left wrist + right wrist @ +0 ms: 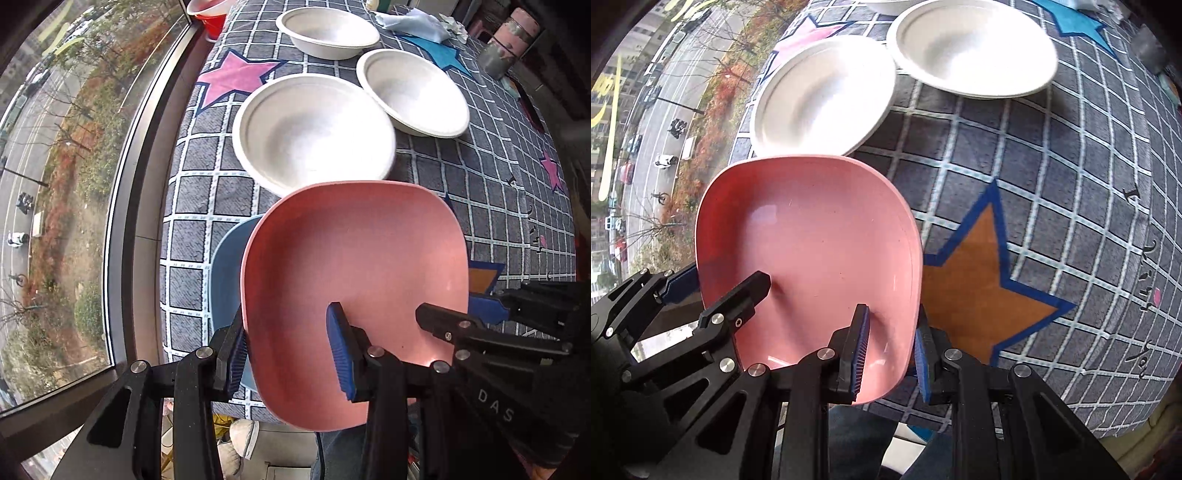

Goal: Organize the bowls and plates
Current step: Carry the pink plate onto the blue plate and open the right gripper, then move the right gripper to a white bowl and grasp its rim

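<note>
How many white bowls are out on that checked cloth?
3. One white bowl sits just beyond the pink plate; a second is beside it to the right, and a third lies farther back. More could be outside the pictures.

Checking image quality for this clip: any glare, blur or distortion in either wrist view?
Left wrist view: strong fisheye bending of the window frame; nearest white bowl slightly smeared. Right wrist view: the white bowls are blown out by daylight, and a window reflection glints on the pink plate.
</note>
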{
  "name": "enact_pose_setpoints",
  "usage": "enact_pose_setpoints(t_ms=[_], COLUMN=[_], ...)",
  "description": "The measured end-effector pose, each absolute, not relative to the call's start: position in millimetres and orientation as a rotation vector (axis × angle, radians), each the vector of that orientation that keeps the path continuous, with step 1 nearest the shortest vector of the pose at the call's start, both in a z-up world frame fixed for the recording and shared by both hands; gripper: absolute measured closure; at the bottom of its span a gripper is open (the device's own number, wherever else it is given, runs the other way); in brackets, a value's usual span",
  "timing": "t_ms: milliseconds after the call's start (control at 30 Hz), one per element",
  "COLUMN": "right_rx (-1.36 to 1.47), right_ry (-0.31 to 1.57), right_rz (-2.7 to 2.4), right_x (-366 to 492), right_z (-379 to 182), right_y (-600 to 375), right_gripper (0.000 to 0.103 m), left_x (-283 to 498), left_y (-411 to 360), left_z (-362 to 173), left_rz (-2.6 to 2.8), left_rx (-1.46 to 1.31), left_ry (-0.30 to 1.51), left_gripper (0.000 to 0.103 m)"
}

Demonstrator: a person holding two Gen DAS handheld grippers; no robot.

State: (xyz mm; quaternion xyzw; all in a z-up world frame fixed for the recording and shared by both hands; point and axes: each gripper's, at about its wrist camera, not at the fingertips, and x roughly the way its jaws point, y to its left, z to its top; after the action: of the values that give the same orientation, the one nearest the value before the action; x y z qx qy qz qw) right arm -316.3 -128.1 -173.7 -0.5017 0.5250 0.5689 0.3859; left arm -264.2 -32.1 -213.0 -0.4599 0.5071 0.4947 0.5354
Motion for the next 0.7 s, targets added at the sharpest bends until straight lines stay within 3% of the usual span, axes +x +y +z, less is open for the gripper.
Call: enact_pose_setpoints(t_ms=[167,233,300,333,433,700], right_rx=[-1.322,-1.329,-1.334,-1.339,-1.296,-1.191], right_ry=[1.359,1.365,1.377,1.371,1.345,1.408], right_rz=[1.45,1.45,1.448,1.44,1.434,1.288], right_x=[-336,-336,-326,-322,-299,-225], right_z=[-194,-201,-212,-211,-210,-230], right_y=[-149,-155,-153,-152,-139,-117], right_gripper=[0.078,0.078,0.077,0.072,0.028,0.026], left_x=[-278,-283,-287,-290,-300,-292], left_y=[-27,-26,-26,-27,-29,-16], left_z=[-219,-222,-223,-223,-221,-216], left_rz=[1.214,1.226,1.273,1.296,1.295,1.281], left_rx=[-1.08,-1.071,-1.046,-1.036,-1.079,-1.093], left_ry=[1.212,1.221,1.244,1.245,1.211,1.17], left_gripper=[0.058,0.049,0.033,0.032,0.024,0.024])
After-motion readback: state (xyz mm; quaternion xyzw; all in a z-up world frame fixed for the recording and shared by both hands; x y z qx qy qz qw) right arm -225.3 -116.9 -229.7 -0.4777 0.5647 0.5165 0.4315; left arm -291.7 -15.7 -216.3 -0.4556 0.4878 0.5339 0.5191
